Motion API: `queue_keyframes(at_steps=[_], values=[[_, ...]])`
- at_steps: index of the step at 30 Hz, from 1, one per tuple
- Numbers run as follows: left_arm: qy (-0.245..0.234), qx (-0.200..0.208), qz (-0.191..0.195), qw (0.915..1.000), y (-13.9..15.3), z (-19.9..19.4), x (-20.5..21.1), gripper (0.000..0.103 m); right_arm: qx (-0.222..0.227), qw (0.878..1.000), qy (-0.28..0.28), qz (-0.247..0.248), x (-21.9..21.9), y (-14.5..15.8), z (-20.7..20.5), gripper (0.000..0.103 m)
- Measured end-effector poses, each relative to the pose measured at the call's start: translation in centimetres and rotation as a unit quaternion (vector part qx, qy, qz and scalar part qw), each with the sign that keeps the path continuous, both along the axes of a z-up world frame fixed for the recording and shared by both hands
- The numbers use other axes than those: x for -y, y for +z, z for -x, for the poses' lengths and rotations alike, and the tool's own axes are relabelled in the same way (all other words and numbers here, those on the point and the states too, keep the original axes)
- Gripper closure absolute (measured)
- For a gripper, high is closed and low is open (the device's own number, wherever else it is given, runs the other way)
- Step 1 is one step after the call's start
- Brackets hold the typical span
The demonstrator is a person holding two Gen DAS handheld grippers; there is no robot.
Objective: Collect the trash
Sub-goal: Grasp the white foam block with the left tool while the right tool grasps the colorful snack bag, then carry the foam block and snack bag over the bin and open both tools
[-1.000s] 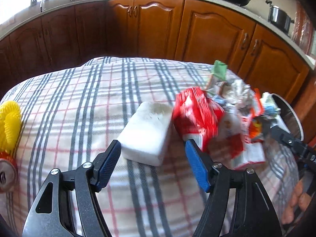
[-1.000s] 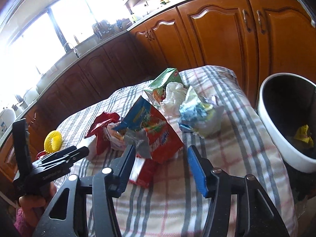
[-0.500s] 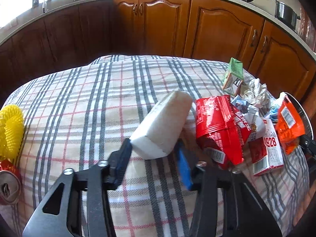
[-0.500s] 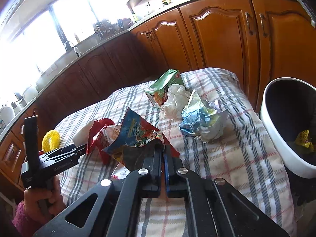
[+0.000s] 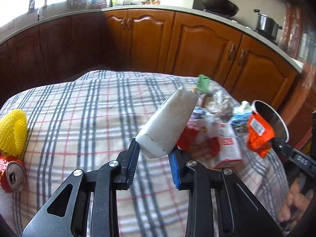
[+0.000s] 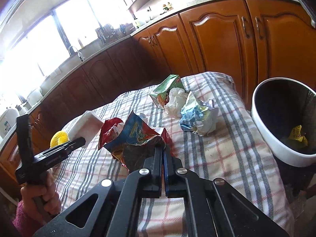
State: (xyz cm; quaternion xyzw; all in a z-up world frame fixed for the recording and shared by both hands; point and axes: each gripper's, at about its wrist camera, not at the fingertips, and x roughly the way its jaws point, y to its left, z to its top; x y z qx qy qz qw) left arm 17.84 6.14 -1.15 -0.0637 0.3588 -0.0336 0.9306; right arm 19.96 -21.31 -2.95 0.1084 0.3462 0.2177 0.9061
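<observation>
The left gripper (image 5: pixel 153 156) has just been closing and pinches a white foam block (image 5: pixel 167 124) by its lower end, lifted over the table's (image 5: pixel 79 108) middle; it could pivot out. The right gripper (image 6: pixel 162 153), shut on a crinkled snack wrapper (image 6: pixel 136 136) near the bin (image 6: pixel 262 138) at the table's right edge, may tear its thin hold.

Daylight floods in from the windows (image 6: pixel 49 45) at the upper left of both views — blown out to white in the right wrist view. The cabinets (image 5: pixel 65 45) below sit in deep shadow. Fisheye bending curves the countertop (image 5: pixel 197 13), corners go black, and the trash pile (image 5: pixel 221 138) at right is motion-blurred.
</observation>
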Motion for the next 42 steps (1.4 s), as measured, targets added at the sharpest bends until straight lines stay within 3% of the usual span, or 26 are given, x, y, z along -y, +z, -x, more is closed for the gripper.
queue_keyframes(at_steps=[7, 17, 42], values=[[-0.069, 0.007, 0.013, 0.9975, 1.8, 1.7, 5.8, 0.075, 0.007, 1.000, -0.023, -0.006, 2.9, 0.4, 1.0, 0.102], [-0.148, -0.008, 0.014, 0.9889, 1.3, 1.1, 14.0, 0.075, 0.007, 0.998, -0.068, -0.011, 7.7, 0.5, 2.0, 0.102], [-0.223, -0.024, 0.018, 0.9744, 1.3, -3.6, 24.5, 0.075, 0.013, 0.986, -0.167, -0.003, 18.1, 0.9, 0.7, 0.103]])
